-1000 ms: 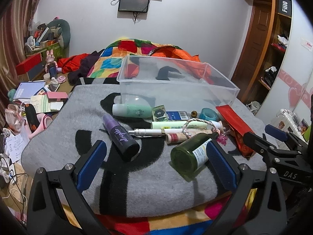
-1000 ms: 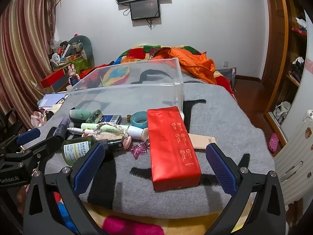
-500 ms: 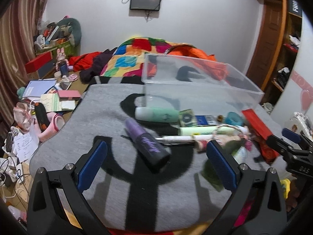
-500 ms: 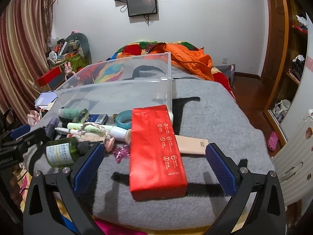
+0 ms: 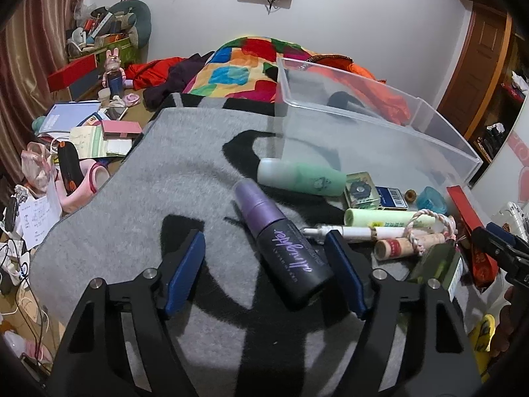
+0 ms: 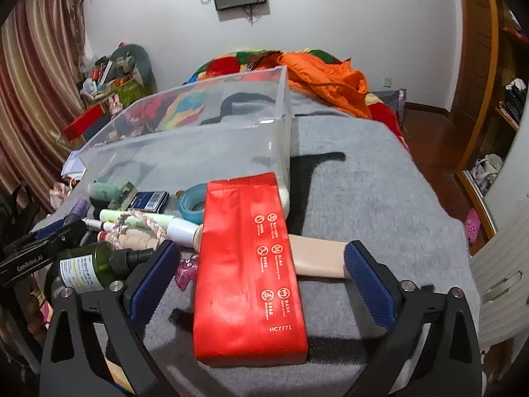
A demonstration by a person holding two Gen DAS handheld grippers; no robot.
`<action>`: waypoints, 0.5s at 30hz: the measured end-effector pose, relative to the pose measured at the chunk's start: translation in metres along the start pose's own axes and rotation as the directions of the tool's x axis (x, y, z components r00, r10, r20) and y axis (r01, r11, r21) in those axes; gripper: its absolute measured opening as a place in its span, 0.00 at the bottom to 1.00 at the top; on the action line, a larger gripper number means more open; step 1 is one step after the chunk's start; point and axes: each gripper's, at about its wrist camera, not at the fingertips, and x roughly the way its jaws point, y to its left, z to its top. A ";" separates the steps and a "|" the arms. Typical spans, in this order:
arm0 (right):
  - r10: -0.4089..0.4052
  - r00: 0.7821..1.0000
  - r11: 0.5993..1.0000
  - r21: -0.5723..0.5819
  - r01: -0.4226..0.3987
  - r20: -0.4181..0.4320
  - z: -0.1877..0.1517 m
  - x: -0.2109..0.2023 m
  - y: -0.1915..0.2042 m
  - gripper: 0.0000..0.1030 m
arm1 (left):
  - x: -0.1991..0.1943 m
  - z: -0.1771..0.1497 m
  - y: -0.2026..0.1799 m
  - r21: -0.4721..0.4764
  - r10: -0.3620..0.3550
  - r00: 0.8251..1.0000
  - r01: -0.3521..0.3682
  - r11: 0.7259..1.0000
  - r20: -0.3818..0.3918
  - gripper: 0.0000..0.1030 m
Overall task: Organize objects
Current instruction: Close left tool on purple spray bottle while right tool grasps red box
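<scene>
A black and purple spray bottle (image 5: pixel 284 244) lies on the grey blanket between the open fingers of my left gripper (image 5: pixel 264 264). A red pouch (image 6: pixel 248 268) lies between the open fingers of my right gripper (image 6: pixel 261 281), over a beige tube (image 6: pixel 317 261). A clear plastic bin (image 5: pixel 370 132) stands empty behind the pile; it also shows in the right wrist view (image 6: pixel 205 145). The pile holds a mint bottle (image 5: pixel 301 178), a green glass bottle (image 6: pixel 89 268), a white pen (image 5: pixel 350 231), a teal tape ring (image 6: pixel 193 203) and a braided cord (image 6: pixel 145 223).
The grey blanket (image 5: pixel 165 192) covers the bed end. A colourful quilt (image 5: pixel 238 69) and orange jacket (image 6: pixel 327 82) lie behind the bin. Cluttered papers and boxes (image 5: pixel 86 129) sit at the left. A wooden shelf (image 6: pixel 496 82) stands at the right.
My left gripper has moved left and forward, from the green bottle to around the purple spray bottle. My right gripper has moved forward and lower over the red pouch.
</scene>
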 end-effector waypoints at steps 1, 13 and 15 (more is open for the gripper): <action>0.010 1.000 1.000 0.000 -0.010 -0.007 -0.002 0.001 0.000 0.94 | -0.002 -0.001 0.001 0.004 0.006 1.000 -0.006 1.000 0.005 0.73; -0.029 0.999 1.000 0.001 0.029 -0.036 -0.027 -0.001 -0.008 0.80 | 0.001 0.001 0.010 0.008 0.035 0.999 -0.036 0.999 0.013 0.54; -0.022 0.999 1.000 0.002 0.023 -0.036 -0.027 -0.001 -0.008 0.72 | 0.003 0.001 0.007 0.021 0.044 0.999 -0.045 0.999 0.018 0.43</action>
